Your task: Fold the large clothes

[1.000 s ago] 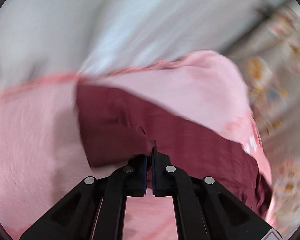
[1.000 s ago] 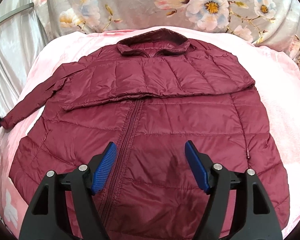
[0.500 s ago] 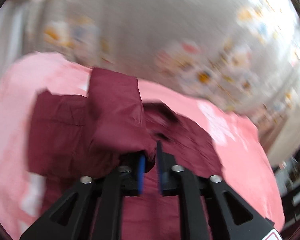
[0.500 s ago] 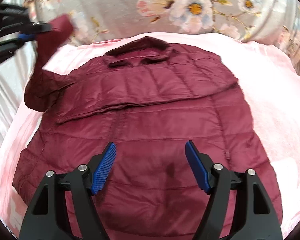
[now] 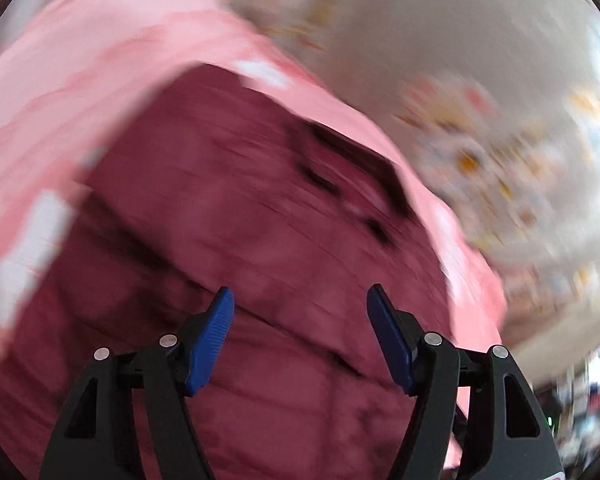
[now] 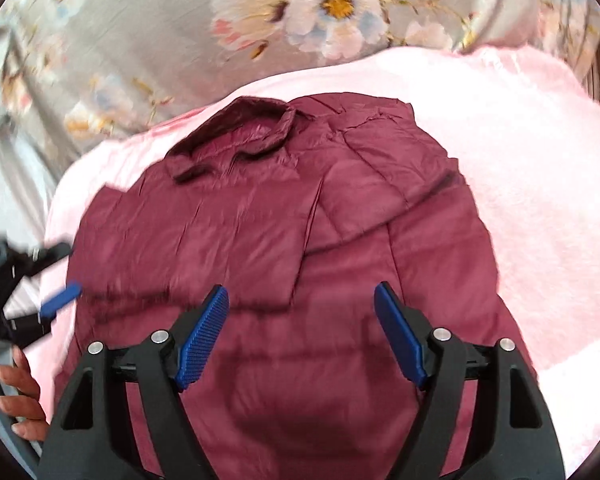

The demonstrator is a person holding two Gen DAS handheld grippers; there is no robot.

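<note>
A maroon quilted jacket (image 6: pixel 284 240) lies flat on a pink blanket (image 6: pixel 540 208), collar (image 6: pixel 240 132) at the far end, both sleeves folded across its front. In the blurred left wrist view the jacket (image 5: pixel 260 248) fills the middle. My left gripper (image 5: pixel 300 320) hangs above it with its jaws opening and nothing between them; it also shows at the left edge of the right wrist view as the left gripper (image 6: pixel 40 296), held by a hand (image 6: pixel 20 396). My right gripper (image 6: pixel 300 320) is open above the jacket's lower front, empty.
Grey floral fabric (image 6: pixel 220 40) rises behind the pink blanket. The blanket's bare stretch (image 6: pixel 560 320) runs along the jacket's right side. Pale curtains (image 6: pixel 4 184) hang at the far left.
My left gripper carried the left sleeve across the jacket, let it go and opened wide. The sleeve now lies folded over the chest. My right gripper shifted a little to the side and stayed open.
</note>
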